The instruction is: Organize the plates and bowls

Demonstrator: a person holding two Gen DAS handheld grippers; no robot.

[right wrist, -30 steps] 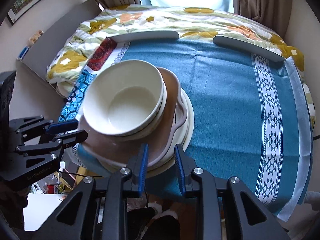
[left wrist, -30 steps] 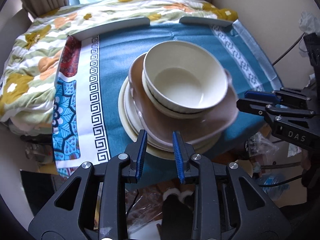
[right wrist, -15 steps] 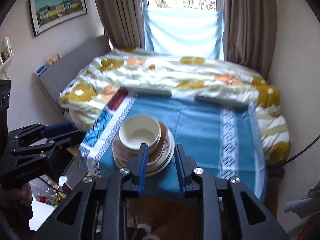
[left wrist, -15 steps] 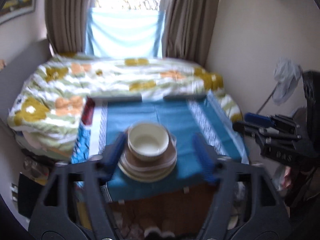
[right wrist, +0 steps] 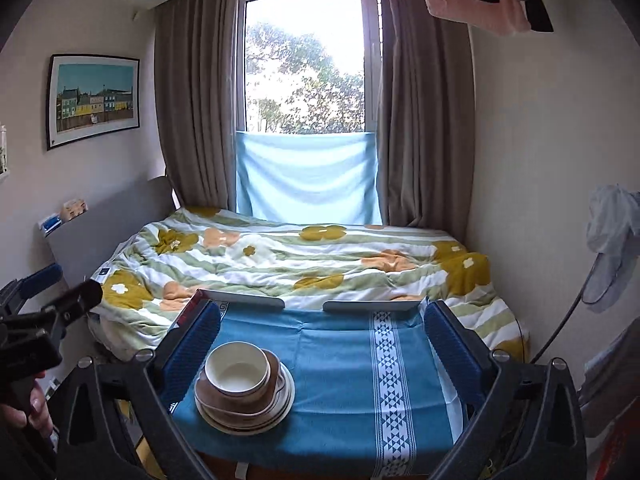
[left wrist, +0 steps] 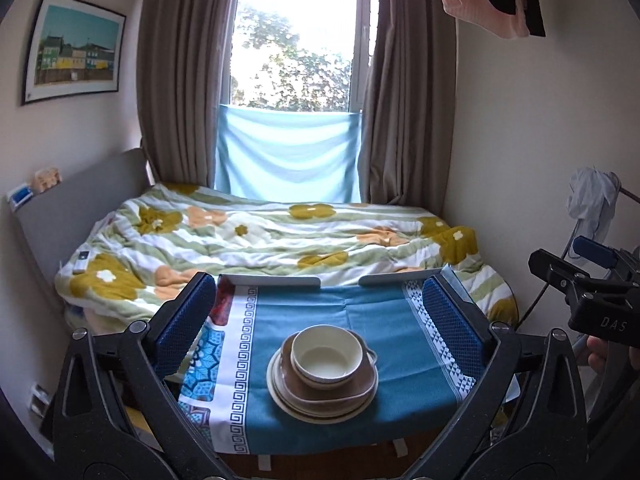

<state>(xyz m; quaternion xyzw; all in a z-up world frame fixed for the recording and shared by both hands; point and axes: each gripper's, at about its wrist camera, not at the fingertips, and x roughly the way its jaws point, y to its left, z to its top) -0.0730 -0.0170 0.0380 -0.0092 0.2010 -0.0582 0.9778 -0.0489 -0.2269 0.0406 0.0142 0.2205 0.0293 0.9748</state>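
Note:
A cream bowl sits on a brown plate, which rests on stacked cream plates on the blue-clothed table. My left gripper hovers high and back from the stack. Its jaws are opening wide, with nothing between the pads. In the right wrist view the same bowl and brown plate lie low at left. My right gripper is also raised, its jaws opening and holding nothing. Each gripper shows at the edge of the other's view.
A bed with a flowered quilt lies just behind the table, under a curtained window. Two grey rails edge the table's far side. Walls close in on both sides; clothes hang on the right.
Both grippers lifted up and back from the stack and tipped toward level, so the whole room shows. Their jaws went from nearly shut to wide apart. The stack has not moved.

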